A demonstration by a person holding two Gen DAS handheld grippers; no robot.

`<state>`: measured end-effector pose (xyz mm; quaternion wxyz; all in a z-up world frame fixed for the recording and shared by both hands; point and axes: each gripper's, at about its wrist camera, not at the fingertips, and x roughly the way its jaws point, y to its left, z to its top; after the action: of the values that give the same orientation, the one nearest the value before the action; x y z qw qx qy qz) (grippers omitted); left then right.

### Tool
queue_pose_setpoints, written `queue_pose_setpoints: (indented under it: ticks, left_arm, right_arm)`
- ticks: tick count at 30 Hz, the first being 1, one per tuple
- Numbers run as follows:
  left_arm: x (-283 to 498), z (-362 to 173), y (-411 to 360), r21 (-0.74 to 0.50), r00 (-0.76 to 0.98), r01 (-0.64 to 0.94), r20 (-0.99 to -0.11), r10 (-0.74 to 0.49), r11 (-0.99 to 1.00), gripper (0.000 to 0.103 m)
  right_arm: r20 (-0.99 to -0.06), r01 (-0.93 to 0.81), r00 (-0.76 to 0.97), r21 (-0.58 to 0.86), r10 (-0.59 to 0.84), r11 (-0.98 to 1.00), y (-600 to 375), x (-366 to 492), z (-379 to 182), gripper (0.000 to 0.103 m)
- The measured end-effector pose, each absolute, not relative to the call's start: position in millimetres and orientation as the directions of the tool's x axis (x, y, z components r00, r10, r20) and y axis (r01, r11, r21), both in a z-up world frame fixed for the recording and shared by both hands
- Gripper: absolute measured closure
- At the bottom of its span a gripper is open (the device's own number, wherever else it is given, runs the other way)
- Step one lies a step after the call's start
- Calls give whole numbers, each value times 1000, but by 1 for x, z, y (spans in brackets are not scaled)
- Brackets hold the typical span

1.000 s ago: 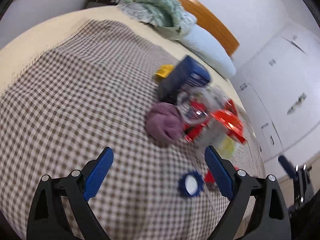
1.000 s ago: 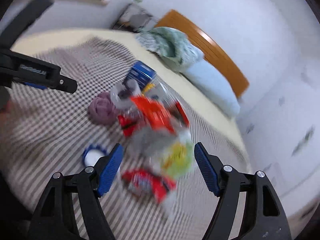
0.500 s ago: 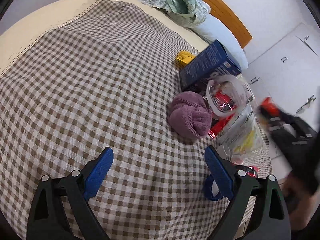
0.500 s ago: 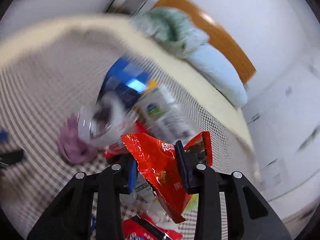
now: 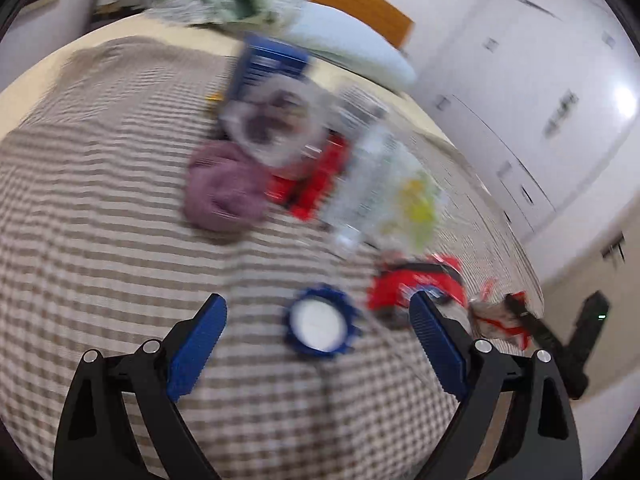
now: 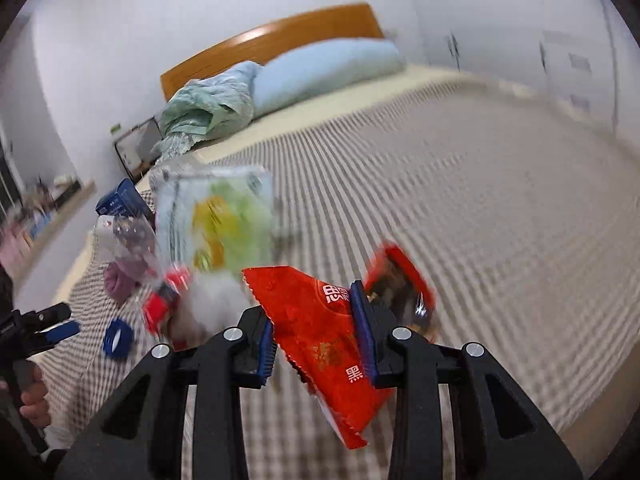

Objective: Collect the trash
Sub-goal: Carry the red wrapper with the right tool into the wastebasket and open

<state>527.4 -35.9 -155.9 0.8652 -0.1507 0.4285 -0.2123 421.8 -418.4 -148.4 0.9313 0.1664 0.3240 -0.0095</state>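
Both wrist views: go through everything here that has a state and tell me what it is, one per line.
Right gripper: shut on the red foil snack wrapper, lifted above the bed.
Left gripper: open, empty, over the checked bedspread.
Blue round lid: lying flat, white face up.
Clear plastic bag with yellow print: crumpled, lying on the pile.
Purple knitted cloth: bunched up.
Dark blue carton: too blurred to tell.

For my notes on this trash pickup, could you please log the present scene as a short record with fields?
setting: bed with checked cover
right tongs: shut on red snack wrapper
left tongs: open, empty, over blue-rimmed lid
trash left on bed: clear yellow-green bag, red wrapper, blue box
other: purple cloth
image quality: motion-blurred
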Motion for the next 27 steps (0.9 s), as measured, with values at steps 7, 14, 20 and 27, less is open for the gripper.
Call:
queue_pose_setpoints:
  ticks: [7, 14, 20, 27]
  left_arm:
    - [506, -163, -112, -265, 538, 404, -706, -461, 876, 15]
    - [508, -158, -160, -143, 605, 481, -660, -446, 865, 15]
    - [534, -170, -189, -28, 637, 485, -673, -374, 874, 37]
    - [536, -167, -170, -91, 605, 478, -686, -404, 873, 93]
  right_arm:
    - [-635, 87, 773, 104, -1, 991, -396, 389, -164, 52]
    - [-663, 118, 748, 88, -30, 989, -407, 397, -167, 70]
    - [-649, 124, 760, 117, -19, 985, -414, 390, -170, 80]
    - [-613, 91, 789, 174, 36, 981, -411, 373, -152, 80]
